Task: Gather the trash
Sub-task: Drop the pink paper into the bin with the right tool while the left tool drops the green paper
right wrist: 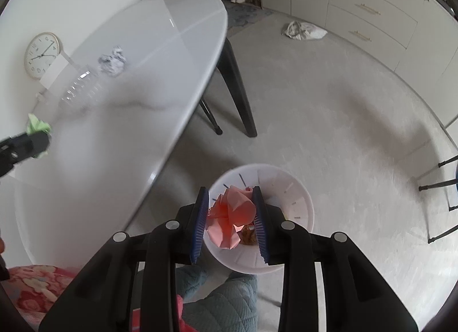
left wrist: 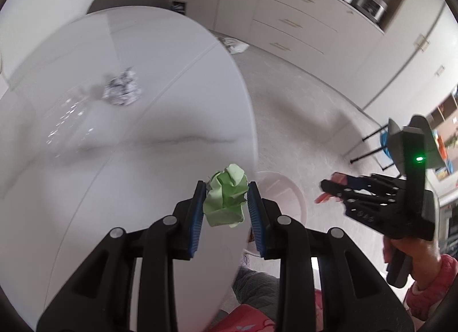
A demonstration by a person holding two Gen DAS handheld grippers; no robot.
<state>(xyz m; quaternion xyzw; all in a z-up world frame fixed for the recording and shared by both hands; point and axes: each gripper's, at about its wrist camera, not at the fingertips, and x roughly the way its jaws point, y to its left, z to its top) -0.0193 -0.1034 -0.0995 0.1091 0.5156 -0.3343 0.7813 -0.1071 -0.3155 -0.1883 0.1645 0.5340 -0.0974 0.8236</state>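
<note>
My left gripper point(left wrist: 226, 188) is shut on a crumpled green paper ball point(left wrist: 226, 201), held over the white table point(left wrist: 114, 166) near its right edge. Off the table, my right gripper point(right wrist: 229, 192) is shut on a crumpled pink paper ball point(right wrist: 232, 214), directly above a white round bin point(right wrist: 303, 203) on the floor. Some brownish trash lies inside the bin. In the left wrist view the right gripper point(left wrist: 326, 191) shows beyond the bin point(left wrist: 286, 188). In the right wrist view the left gripper point(right wrist: 34, 138) with the green paper point(right wrist: 35, 125) is at the left edge.
A crumpled black-and-white paper ball point(right wrist: 112, 61) and a clear plastic bottle point(right wrist: 83, 88) lie on the table. Black table legs point(right wrist: 237, 88) stand near the bin. A white bag point(right wrist: 303, 31) lies on the floor by the drawers. A person's lap is below the grippers.
</note>
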